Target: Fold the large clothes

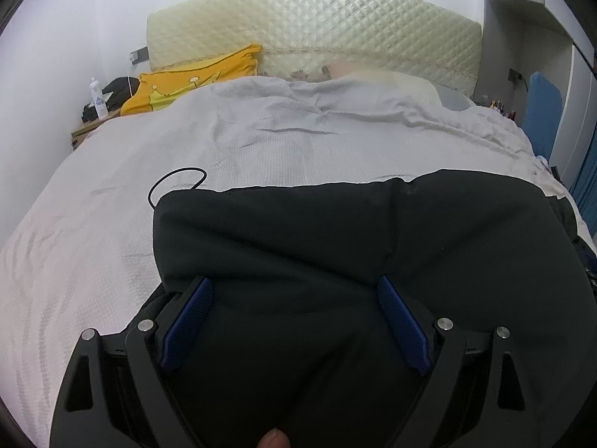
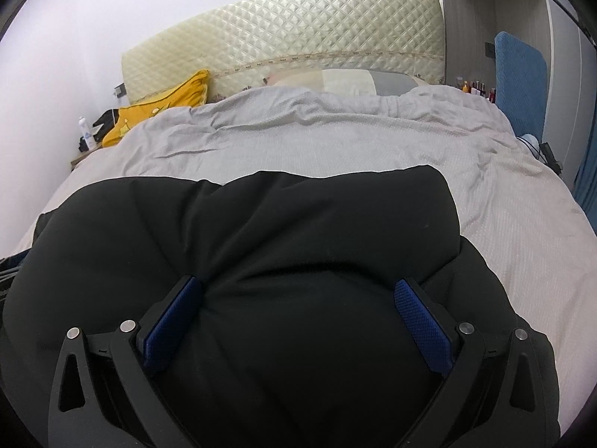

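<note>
Your left gripper [image 1: 293, 291] and right gripper [image 2: 298, 295] are both spreading wide. The black garment [image 1: 335, 231] is lying bunched between each pair of blue pads [image 2: 421, 321].

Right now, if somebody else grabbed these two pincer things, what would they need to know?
Left gripper: jaws wide open, padded black garment bulging between the blue pads, nothing clamped.
Right gripper: the same, open over the garment's right half.
The garment lies bunched on the grey bedspread at the near end of the bed, its far edge looking like a fold; a thin black cord loops out at its left corner.
Left: finish and tidy the folding.
</note>
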`<state>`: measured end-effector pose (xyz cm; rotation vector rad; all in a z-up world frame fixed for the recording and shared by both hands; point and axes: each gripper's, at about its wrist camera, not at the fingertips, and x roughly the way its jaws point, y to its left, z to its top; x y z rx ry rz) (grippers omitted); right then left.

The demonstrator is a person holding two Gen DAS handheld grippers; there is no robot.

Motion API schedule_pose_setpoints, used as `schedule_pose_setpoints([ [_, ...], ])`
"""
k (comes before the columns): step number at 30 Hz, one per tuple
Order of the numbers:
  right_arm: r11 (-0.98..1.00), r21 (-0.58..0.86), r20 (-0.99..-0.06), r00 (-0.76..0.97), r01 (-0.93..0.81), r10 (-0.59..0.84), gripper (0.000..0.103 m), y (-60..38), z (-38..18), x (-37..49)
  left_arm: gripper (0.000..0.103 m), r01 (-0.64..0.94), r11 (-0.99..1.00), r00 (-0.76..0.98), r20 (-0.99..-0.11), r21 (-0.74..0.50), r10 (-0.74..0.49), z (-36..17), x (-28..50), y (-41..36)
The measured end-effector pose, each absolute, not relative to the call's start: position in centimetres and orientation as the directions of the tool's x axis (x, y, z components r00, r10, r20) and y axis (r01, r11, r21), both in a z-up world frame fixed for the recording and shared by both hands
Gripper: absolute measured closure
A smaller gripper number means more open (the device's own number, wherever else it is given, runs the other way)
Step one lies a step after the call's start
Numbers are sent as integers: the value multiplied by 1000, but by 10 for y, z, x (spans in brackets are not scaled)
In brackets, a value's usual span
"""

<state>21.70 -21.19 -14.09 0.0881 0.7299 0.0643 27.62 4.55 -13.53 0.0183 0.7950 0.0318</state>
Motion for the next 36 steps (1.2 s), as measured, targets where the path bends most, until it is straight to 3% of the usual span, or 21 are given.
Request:
schedule_pose_setpoints([
  [5, 991, 129, -665, 740, -16, 98, 0, -216, -135, 210, 12, -21, 998, 720, -692, 56, 54, -125, 263, 39],
  [10, 984, 174, -602, 786, -42, 140, 0, -208, -111, 189, 12, 68, 997, 753, -657, 24, -35, -105, 239, 11],
  [15, 989, 101, -607, 782, -104, 144, 0, -174, -113, 188, 12, 93, 992, 767, -641, 83, -18, -117, 232, -13],
  [26, 991, 100, -638, 758, -93, 135, 0, -171, -129, 199, 12, 86, 995, 718, -695, 47, -30, -121, 246, -12],
  [30, 980, 177, -633, 753, -86, 180, 0, -180, -103, 193, 12, 84, 996, 706, -707, 20, -45, -92, 236, -8],
  [36, 978, 186, -529, 828, -98, 184, 0, -187, -9, 152, 12, 77, 997, 771, -634, -11, -67, 16, 187, -9],
])
